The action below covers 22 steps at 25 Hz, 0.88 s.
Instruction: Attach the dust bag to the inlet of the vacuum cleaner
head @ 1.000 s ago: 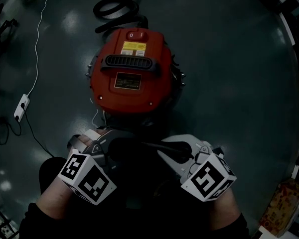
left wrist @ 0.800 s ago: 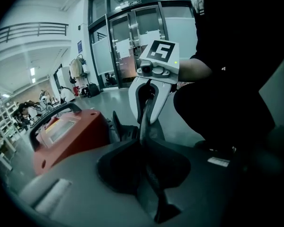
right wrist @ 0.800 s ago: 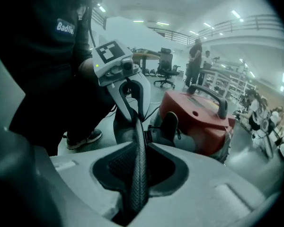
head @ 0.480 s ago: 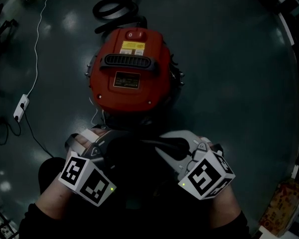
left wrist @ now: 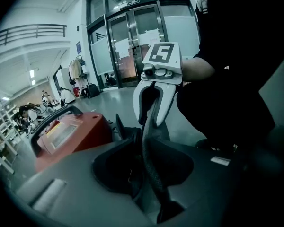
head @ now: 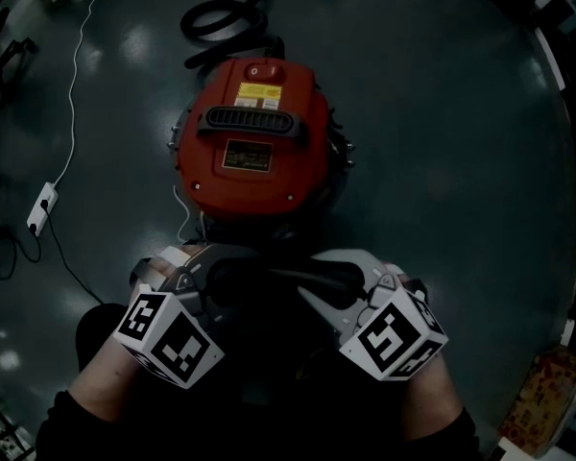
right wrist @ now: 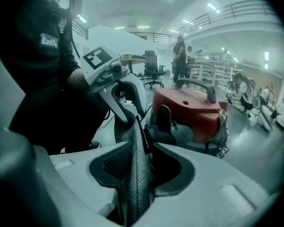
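Observation:
The vacuum cleaner (head: 254,137) has a red top with a black handle and stands on the dark floor. Its inlet is hidden under the top in the head view. Just in front of it a dark dust bag (head: 259,281) hangs between my two grippers. My left gripper (head: 216,257) and right gripper (head: 317,269) face each other across it. The bag's textured edge (left wrist: 149,145) runs through the left gripper (left wrist: 151,174). The same edge (right wrist: 136,174) runs through the right gripper (right wrist: 139,169). Both pairs of jaws have just been opening, and a gap shows beside the edge.
A black hose (head: 221,17) coils behind the vacuum. A white cable leads to a power strip (head: 41,207) on the floor at the left. A cardboard box (head: 542,401) sits at the lower right. People and shelving stand far off in the hall.
Both hands keep their places at the vacuum's near side. The right gripper's marker cube has shifted very slightly left. The bag stays between the grippers.

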Available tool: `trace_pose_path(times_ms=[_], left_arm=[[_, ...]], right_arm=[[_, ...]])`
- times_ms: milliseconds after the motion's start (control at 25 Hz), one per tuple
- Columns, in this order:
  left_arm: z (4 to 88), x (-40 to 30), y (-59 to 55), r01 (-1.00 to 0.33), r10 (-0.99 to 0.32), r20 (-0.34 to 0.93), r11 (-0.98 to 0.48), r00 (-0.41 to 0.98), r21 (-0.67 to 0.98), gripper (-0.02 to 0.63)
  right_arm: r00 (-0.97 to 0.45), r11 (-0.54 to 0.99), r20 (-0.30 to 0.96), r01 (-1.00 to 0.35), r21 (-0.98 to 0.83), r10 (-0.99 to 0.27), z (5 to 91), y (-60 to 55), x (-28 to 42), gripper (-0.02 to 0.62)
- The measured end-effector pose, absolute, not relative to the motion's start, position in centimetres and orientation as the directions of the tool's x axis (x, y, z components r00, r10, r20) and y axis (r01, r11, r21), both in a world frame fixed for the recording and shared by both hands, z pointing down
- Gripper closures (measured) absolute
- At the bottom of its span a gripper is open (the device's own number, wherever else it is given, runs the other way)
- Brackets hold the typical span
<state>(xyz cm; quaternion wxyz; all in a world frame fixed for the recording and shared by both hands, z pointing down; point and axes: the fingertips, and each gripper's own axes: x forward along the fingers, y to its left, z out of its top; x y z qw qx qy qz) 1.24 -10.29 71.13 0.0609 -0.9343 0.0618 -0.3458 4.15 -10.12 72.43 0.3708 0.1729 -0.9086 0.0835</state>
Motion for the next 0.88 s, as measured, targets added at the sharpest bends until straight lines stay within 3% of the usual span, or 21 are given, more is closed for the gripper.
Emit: trace_pose_path(times_ms=[120,240,880], left_arm=[[70.9,1.0,-10.4,-0.082,-0.16,0.635,-0.985,0.756,-0.151,0.454],[70.6,1.0,-10.4,-0.082,-0.155,0.63,-0.986,0.761,-0.144,0.431],[64.7,1.3,-11.1,-0.09,-0.131,0.602,-0.991,0.787,-0.097,0.448]], right_arm=[[-0.656,0.931,0.719,-0.364,-0.035,-0.23,72.9,-9.5,4.1,0.373],[-0.667,0.928,0.704,-0.37,-0.028,-0.245,72.2,-9.5,3.9,0.373],[-0.653,0.895,0.688,-0.446,-0.012,-0.316,65.3,-9.2,3.8,0.377]])
